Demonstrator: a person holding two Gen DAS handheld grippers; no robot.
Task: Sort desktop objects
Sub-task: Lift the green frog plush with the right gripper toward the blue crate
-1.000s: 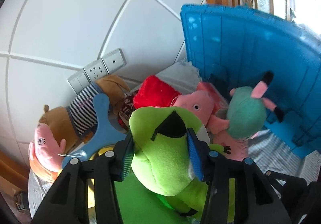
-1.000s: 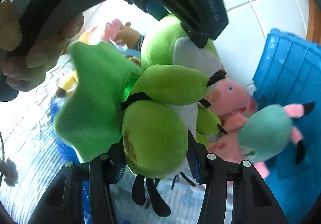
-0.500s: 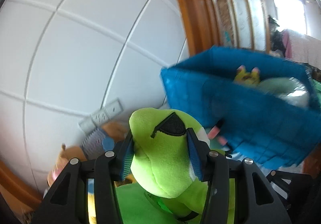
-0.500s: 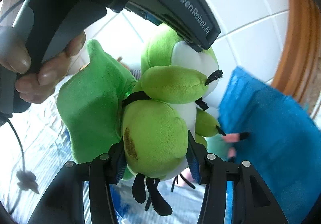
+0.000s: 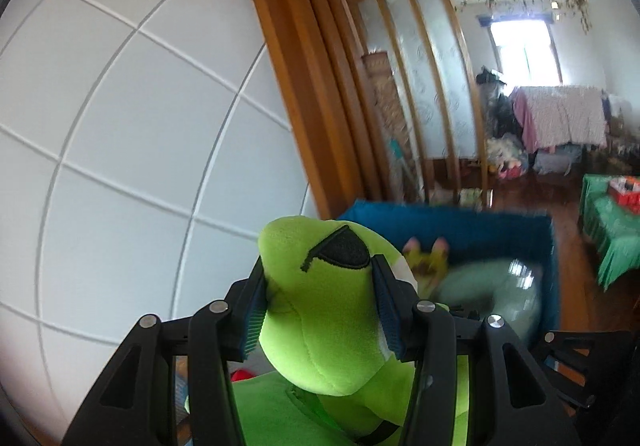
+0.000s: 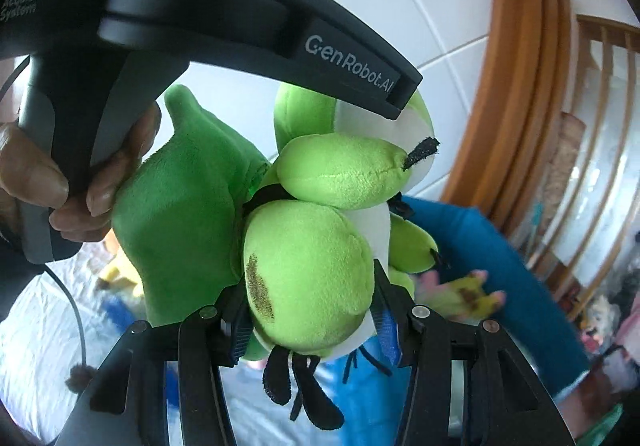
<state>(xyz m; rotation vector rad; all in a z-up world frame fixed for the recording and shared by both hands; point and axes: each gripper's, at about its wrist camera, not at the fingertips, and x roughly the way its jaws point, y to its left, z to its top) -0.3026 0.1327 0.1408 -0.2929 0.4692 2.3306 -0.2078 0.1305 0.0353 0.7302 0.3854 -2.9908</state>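
Note:
Both grippers hold one green frog plush in the air. In the left wrist view my left gripper (image 5: 318,304) is shut on the frog plush (image 5: 320,310) at its head, beside the black eye patch. In the right wrist view my right gripper (image 6: 312,320) is shut on the frog plush (image 6: 304,270) at a rounded foot, black toes dangling below. The blue plastic bin (image 5: 460,230) lies ahead and below, holding a small yellow plush (image 5: 426,260) and a pale green cushion (image 5: 492,286). The bin (image 6: 480,246) is blurred in the right view.
A white tiled wall (image 5: 120,126) fills the left, with a wooden door frame (image 5: 288,66) beside it. A hand (image 6: 60,182) grips the left gripper's handle (image 6: 240,18), which spans the top of the right view. A light cloth-covered surface (image 6: 40,334) lies below left.
Both grippers have risen with the frog and swung toward the bin. The pile of plush toys has dropped out of view, and the bin's inside now shows from above.

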